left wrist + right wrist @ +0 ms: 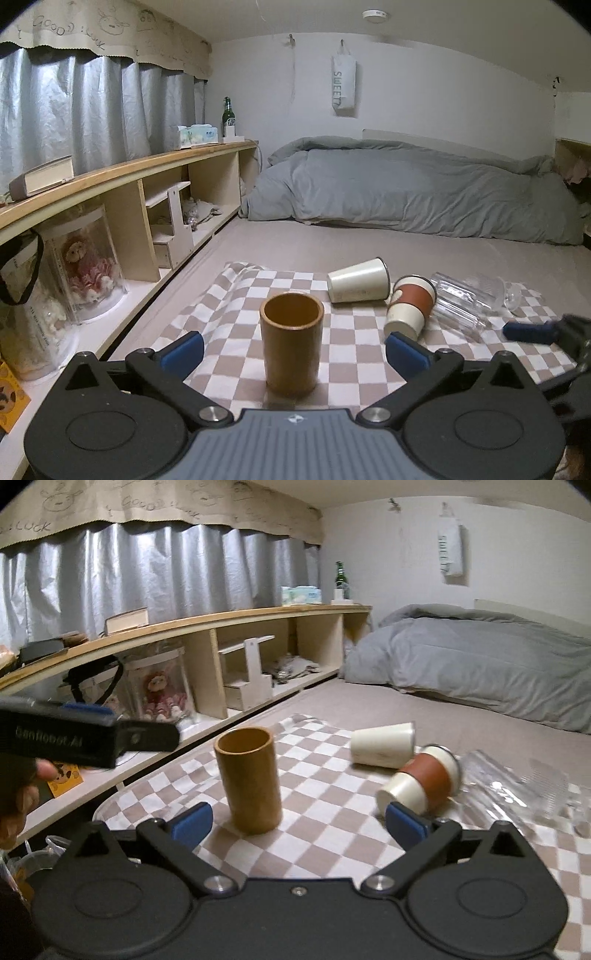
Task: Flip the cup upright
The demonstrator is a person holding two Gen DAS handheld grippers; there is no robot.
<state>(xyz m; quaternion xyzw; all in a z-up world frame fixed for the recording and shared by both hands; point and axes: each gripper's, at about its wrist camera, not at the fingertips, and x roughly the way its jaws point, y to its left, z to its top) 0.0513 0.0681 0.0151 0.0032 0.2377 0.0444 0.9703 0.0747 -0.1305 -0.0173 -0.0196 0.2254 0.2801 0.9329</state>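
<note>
Now I am holding both hand-held grippers, left [293, 349] and right [299, 818], wide open and empty; bamboo cup [291, 341] stands upright, so I am judging the banded cup [421, 781] next, needing a side grasp.

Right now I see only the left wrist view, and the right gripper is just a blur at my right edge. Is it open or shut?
Observer: Open. In the right wrist view, the right gripper has both blue pads wide apart and grips nothing.
Operator: What lies nearest to it?
Observer: The base of the lying red-sleeved cup is just ahead of its right pad.
Operator: And the wooden cup, seen from there?
Observer: The wooden cup stands ahead of the fingers, closer to the left pad than to the right one.
</note>
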